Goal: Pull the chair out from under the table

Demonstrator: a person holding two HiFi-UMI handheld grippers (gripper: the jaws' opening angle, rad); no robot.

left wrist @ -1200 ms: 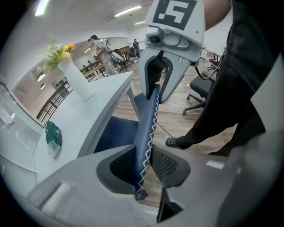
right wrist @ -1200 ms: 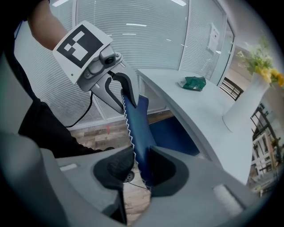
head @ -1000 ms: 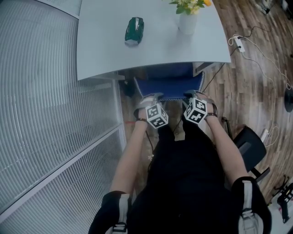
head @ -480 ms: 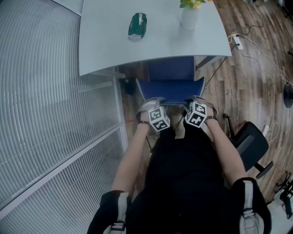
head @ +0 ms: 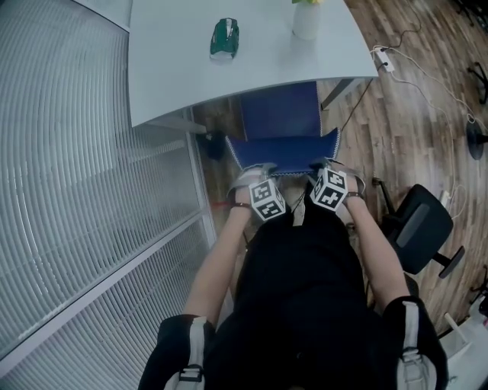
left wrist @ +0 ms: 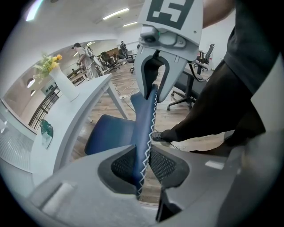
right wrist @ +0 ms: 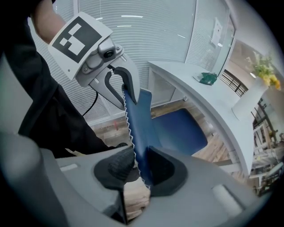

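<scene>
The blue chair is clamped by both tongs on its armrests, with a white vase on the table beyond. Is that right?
Not the armrests: the left tongs and right tongs, both just closing tighter, clamp the top edge of the blue chair's back, as both gripper views show. The white vase does stand on the table beyond.

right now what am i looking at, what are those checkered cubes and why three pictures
No robot: a person holds a two-jaw tool in each hand; the marker cubes belong to those tools. One picture comes from a camera on the person's head, looking down; the other two ride on the tools. The left tool and right tool both clamp the backrest of the blue fabric chair, their jaws having just closed tighter. On the pale grey table sit a small green object and a white vase of flowers.
</scene>
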